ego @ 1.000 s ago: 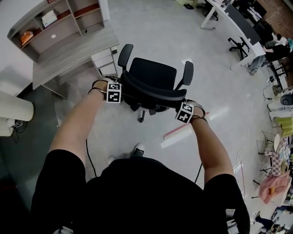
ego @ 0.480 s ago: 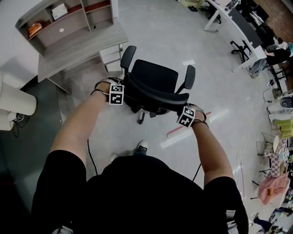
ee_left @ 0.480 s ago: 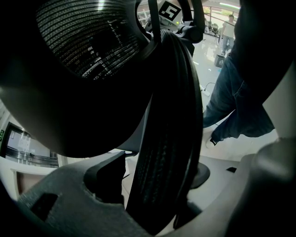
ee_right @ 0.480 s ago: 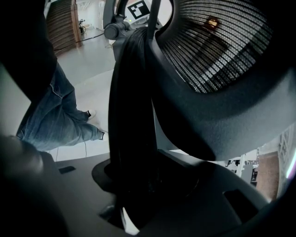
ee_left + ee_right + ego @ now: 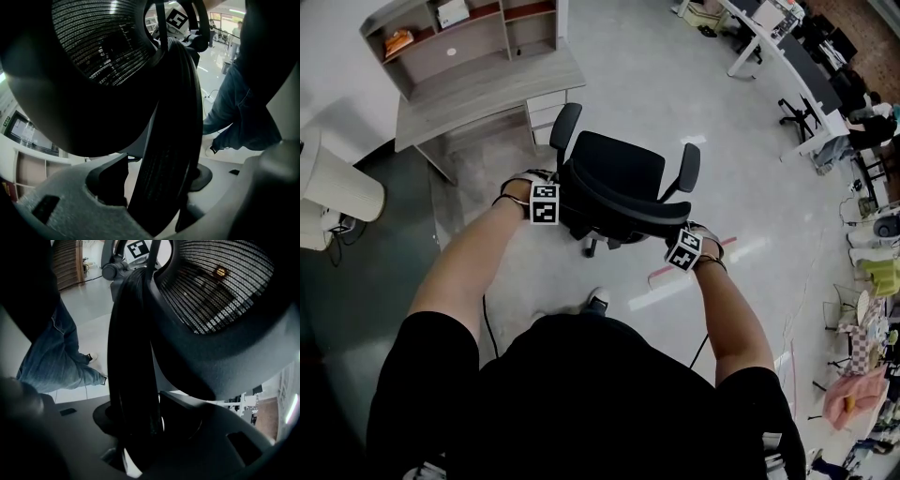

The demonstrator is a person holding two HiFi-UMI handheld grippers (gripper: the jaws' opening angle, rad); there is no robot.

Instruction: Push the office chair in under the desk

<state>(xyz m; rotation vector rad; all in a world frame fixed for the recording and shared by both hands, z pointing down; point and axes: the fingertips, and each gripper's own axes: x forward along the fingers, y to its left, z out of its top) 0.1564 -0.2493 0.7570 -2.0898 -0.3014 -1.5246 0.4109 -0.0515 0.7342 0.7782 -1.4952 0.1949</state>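
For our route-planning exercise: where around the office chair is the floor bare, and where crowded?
Bare floor lies between the desk and the far tables beyond the office chair, and under the desk left of its drawer unit. The right edge is crowded.

The office chair (image 5: 614, 169) is matt black, cloth-like on top, and its backrest (image 5: 93, 47) is fine ribbed mesh. The desk (image 5: 487, 89) shows matt grey wood grain. The floor (image 5: 675, 56) is smooth and glossy.

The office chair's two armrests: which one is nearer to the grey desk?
The armrest at the head view's left: it is beside the desk's drawers; the other armrest is over open floor.
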